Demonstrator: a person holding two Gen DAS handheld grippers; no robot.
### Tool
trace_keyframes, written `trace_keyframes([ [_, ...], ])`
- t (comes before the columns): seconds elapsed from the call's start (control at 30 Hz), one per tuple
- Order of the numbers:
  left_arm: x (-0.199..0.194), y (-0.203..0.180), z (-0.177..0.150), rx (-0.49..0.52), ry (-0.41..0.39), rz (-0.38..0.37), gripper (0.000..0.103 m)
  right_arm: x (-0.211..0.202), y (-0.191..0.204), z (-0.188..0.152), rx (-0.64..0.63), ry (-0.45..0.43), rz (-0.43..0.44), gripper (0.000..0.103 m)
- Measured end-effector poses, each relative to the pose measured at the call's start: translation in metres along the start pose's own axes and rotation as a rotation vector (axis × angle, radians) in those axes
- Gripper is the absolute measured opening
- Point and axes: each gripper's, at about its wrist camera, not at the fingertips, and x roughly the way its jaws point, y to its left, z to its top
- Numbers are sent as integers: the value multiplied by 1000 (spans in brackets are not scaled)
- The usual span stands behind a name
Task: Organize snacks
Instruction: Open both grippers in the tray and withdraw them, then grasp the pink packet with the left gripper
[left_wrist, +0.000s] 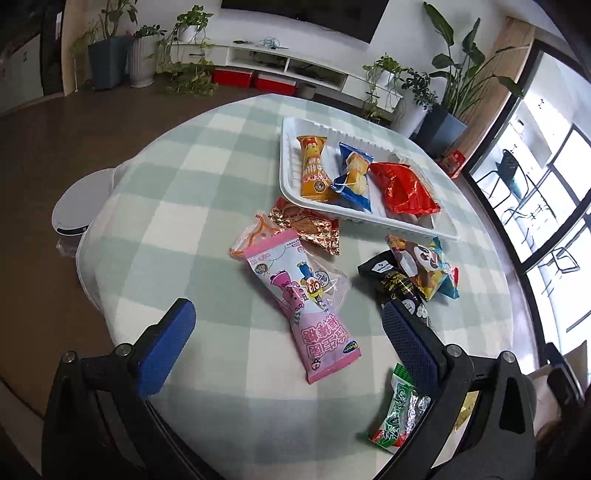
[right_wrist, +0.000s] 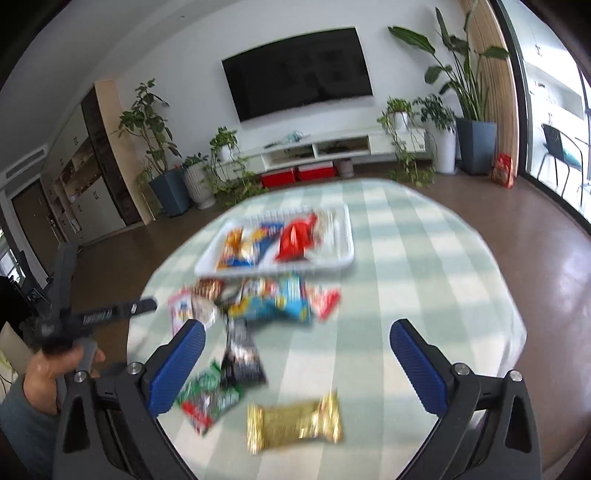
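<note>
Pink cartoon-printed snack packet (left_wrist: 308, 302), flat

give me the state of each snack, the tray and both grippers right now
white tray: on table, holds three snacks
pink packet: flat on cloth, outside tray
gold bar: on cloth, outside tray
left gripper: open, empty
right gripper: open, empty

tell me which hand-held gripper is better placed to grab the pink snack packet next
Left, probably. The left hand-held gripper is open with the pink snack packet lying right between its fingers. The right hand-held gripper, also open, faces the gold packet instead.
</note>
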Motion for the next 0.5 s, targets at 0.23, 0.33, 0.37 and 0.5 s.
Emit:
trace_keyframes([
  [0.23,38,-25,-2,83,53,114,95,3,2,-36,19,62,12,99],
  [0.33,52,-26,-1,84,73,120,82,3,3,-38,27,56,31,99],
  [0.37,56,-26,-1,89,80,130,80,3,3,-39,22,54,33,99],
  [0.5,68,-23,1,87,115,115,58,6,4,-42,20,66,39,98],
])
